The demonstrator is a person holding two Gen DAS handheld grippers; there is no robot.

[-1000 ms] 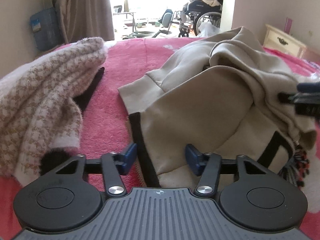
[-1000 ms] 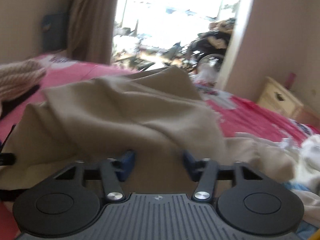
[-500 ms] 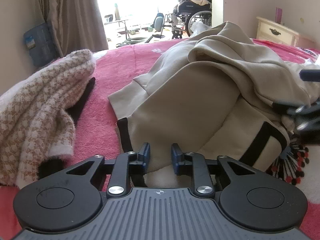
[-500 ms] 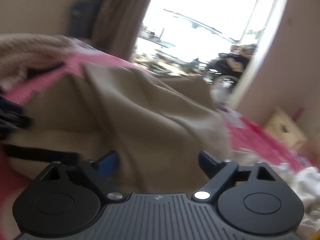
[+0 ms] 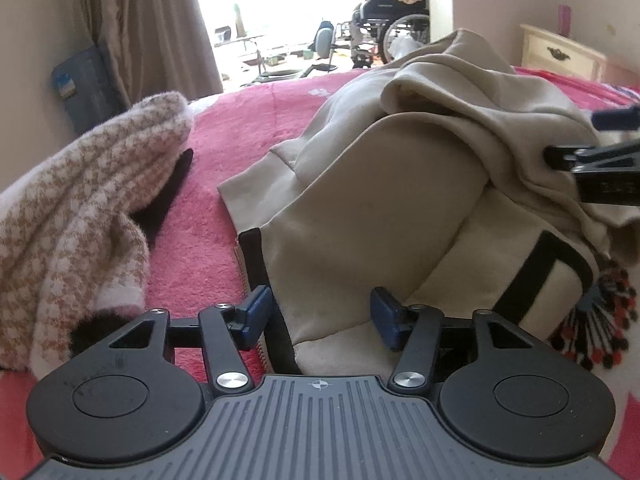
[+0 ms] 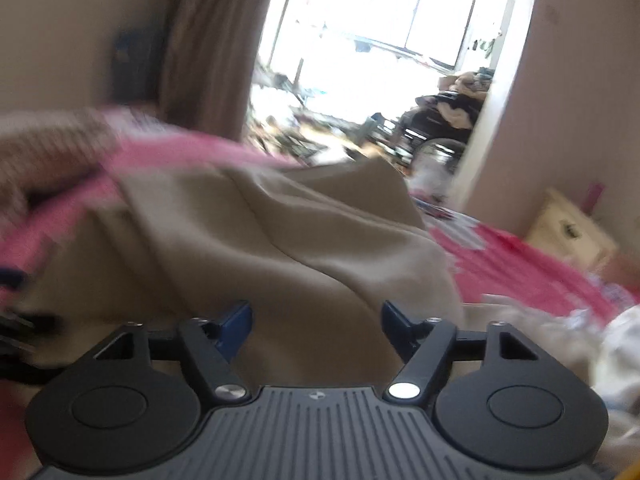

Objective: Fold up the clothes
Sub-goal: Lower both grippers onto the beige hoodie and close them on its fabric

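Both grippers, left gripper [image 5: 318,314] and right gripper [image 6: 316,326], have just been opening with nothing clamped, so the beige hoodie [image 5: 360,208] heaped at centre frame may slump unfolded.

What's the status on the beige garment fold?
Left gripper and right gripper both just opened, nothing pinched. Beige fleece garment with black trim bunched on pink blanket. Houndstooth knit sweater lies alongside, apart.

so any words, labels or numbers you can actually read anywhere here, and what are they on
None can be read.
Right gripper: pale marks on its black body, too blurred to read.
Blue box by the curtain: yellow and white label, too small to read.
Left gripper: only a crosshair mark on the ribbed housing, no text.
Beige hoodie: no print showing.
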